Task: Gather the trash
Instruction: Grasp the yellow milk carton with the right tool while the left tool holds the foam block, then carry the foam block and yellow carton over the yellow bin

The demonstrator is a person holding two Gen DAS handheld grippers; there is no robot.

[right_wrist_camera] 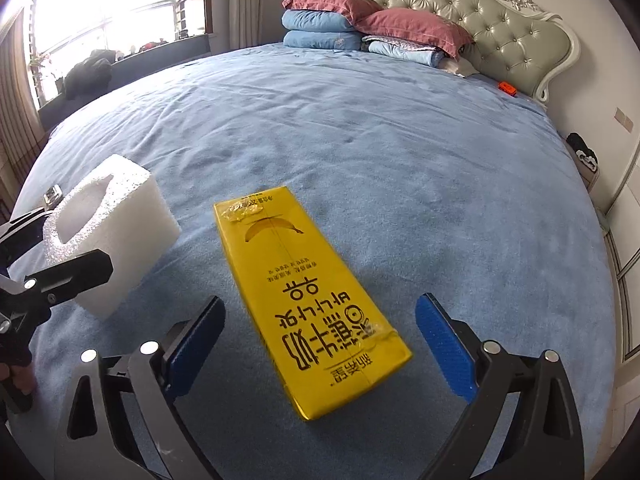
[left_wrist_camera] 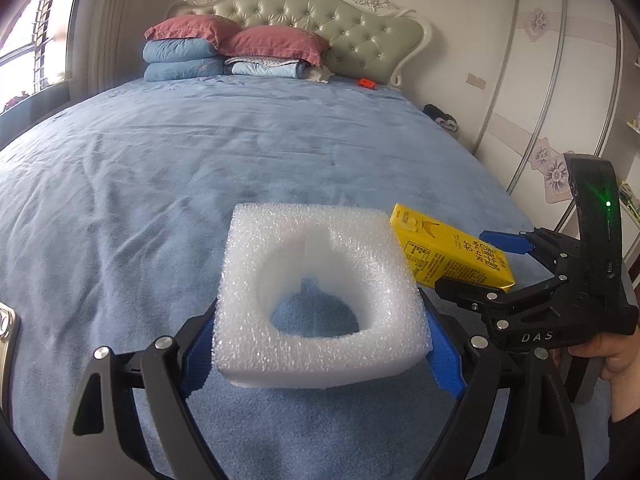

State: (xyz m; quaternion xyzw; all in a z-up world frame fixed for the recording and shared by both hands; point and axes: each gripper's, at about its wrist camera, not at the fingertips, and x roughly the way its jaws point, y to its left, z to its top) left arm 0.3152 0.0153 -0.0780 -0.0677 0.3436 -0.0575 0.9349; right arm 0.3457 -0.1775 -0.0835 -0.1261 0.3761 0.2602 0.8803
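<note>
A white foam block (left_wrist_camera: 320, 296) with a round hollow sits between the blue pads of my left gripper (left_wrist_camera: 320, 352), which is shut on it just above the blue bedspread (left_wrist_camera: 160, 168). The foam also shows in the right wrist view (right_wrist_camera: 112, 232), held by the left gripper. A yellow milk carton (right_wrist_camera: 308, 304) lies flat on the bed between the fingers of my right gripper (right_wrist_camera: 320, 352), which is open with gaps on both sides. In the left wrist view the carton (left_wrist_camera: 452, 252) lies right of the foam, with the right gripper (left_wrist_camera: 500, 264) around it.
Stacked pink and blue pillows (left_wrist_camera: 224, 48) lie at a tufted headboard (left_wrist_camera: 352, 36). A small orange object (left_wrist_camera: 367, 83) lies near them. A window (right_wrist_camera: 112, 4) is on the left, a wardrobe (left_wrist_camera: 560, 80) on the right. A shiny metal object (right_wrist_camera: 53, 193) lies behind the foam.
</note>
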